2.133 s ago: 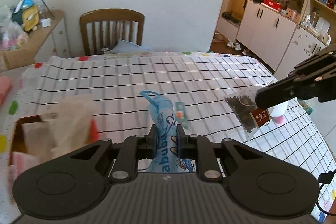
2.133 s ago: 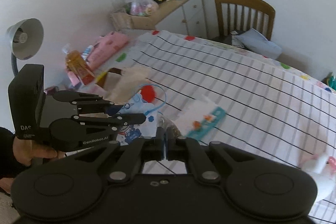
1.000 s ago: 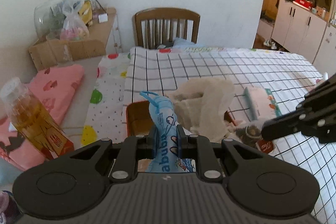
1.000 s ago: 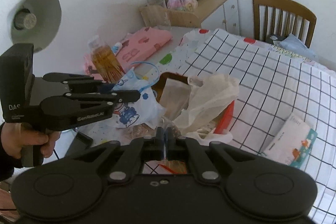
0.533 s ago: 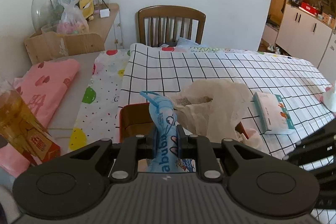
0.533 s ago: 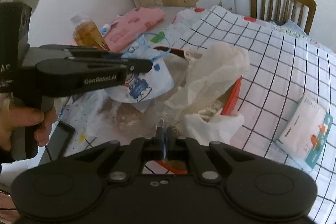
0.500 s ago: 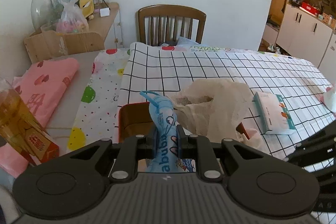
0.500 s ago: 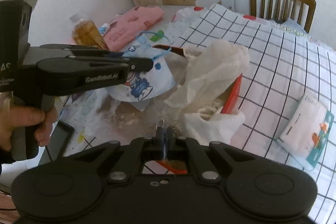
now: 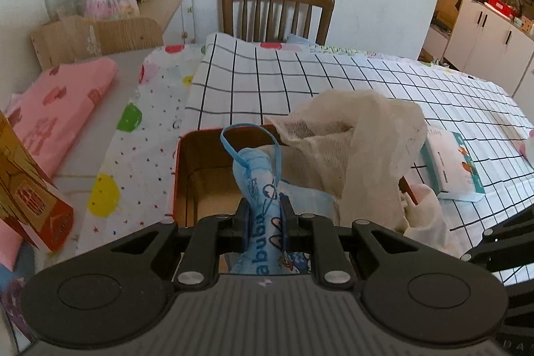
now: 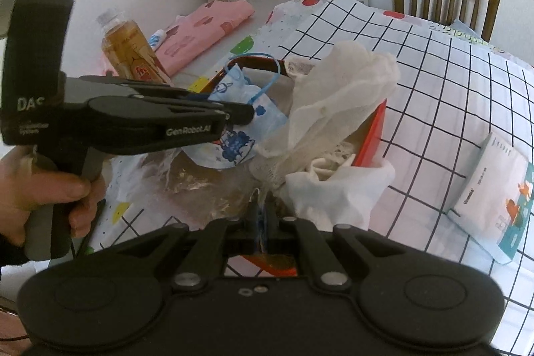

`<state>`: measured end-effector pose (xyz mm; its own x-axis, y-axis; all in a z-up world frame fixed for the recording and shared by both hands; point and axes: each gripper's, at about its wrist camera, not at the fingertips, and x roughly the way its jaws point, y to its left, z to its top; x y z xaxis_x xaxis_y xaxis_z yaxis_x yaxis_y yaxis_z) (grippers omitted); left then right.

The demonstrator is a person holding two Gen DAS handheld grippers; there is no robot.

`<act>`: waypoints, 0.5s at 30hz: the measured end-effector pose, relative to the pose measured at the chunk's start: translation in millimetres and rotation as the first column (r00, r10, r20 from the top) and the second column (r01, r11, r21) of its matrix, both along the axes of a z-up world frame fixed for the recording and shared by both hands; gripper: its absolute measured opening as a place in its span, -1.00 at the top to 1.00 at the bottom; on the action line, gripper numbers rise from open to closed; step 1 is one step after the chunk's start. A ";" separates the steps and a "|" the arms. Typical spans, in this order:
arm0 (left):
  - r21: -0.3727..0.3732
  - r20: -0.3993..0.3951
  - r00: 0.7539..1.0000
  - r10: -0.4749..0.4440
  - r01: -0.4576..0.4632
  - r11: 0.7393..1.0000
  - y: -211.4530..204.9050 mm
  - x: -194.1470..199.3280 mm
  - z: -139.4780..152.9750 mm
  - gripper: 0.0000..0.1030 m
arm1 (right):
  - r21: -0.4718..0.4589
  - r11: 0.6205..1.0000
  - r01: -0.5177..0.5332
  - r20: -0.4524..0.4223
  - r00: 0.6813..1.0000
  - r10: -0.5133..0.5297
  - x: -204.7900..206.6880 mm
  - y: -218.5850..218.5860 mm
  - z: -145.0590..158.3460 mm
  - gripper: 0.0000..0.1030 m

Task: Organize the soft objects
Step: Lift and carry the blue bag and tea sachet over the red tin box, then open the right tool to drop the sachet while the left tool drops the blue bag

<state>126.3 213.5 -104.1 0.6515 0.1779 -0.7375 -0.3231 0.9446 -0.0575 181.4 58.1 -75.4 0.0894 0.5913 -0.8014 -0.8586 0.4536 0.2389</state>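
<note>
So the left gripper [image 9: 263, 216] is clamped tight on a blue face mask [image 9: 258, 189], the kiddie kind with cartoon prints and a blue ear loop [image 9: 248, 139] sticking up. From the right wrist view you can see that same left gripper [image 10: 240, 114] holding the mask [image 10: 240, 135] right over the orange box [image 9: 182, 162], hanging above the open part of it and not resting on the bottom as far as I can tell

The box sits on the white tablecloth with black grid lines [image 9: 267, 82]. Its right half is stuffed with a cream mesh cloth [image 9: 360, 135] that bulges up over the rim, plus a white cloth [image 10: 333, 189] spilling over the near edge.

The right gripper [image 10: 262, 216] is pinched closed on a crinkly clear plastic bag [image 10: 200, 179] with something brown inside, held just in front of the box and below the mask.

Other stuff around: a tissue pack [image 10: 494, 189] lying flat to the right of the box, a bottle of amber drink [image 10: 128, 47] to the left, a folded pink cloth [image 9: 60, 102] beyond it, and a wooden chair [image 9: 277, 12] at the far end of the table
</note>
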 end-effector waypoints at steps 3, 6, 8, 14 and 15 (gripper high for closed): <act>-0.005 -0.003 1.000 0.001 -0.001 1.000 0.0 0.3 -0.2 0.67 | -0.002 1.000 -0.012 0.005 1.000 0.012 -2.2 0.3 0.1 0.94; -0.015 0.002 1.000 0.011 -0.011 1.000 0.3 -0.4 2.2 0.67 | -0.002 1.000 -0.020 0.021 1.000 0.020 -4.8 0.4 1.7 0.75; -0.026 0.006 1.000 0.019 -0.019 0.999 0.8 -1.1 3.9 0.65 | 0.004 1.000 -0.023 0.024 0.999 0.023 -6.6 -0.7 3.6 0.70; -0.023 0.025 0.999 0.024 -0.024 0.999 -0.6 -7.6 10.6 -0.09 | 0.017 1.000 -0.018 0.029 0.999 0.018 -6.9 -5.9 7.1 0.56; -0.018 0.037 0.999 0.026 -0.025 1.000 -1.4 -9.9 12.5 -0.44 | 0.019 1.000 -0.014 0.032 0.999 0.014 -7.2 -6.2 7.8 0.52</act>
<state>116.4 212.1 -91.5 0.6736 0.1820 -0.7163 -0.3443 0.9349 -0.0862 174.2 52.0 -67.7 0.1061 0.6083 -0.7866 -0.8720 0.4371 0.2205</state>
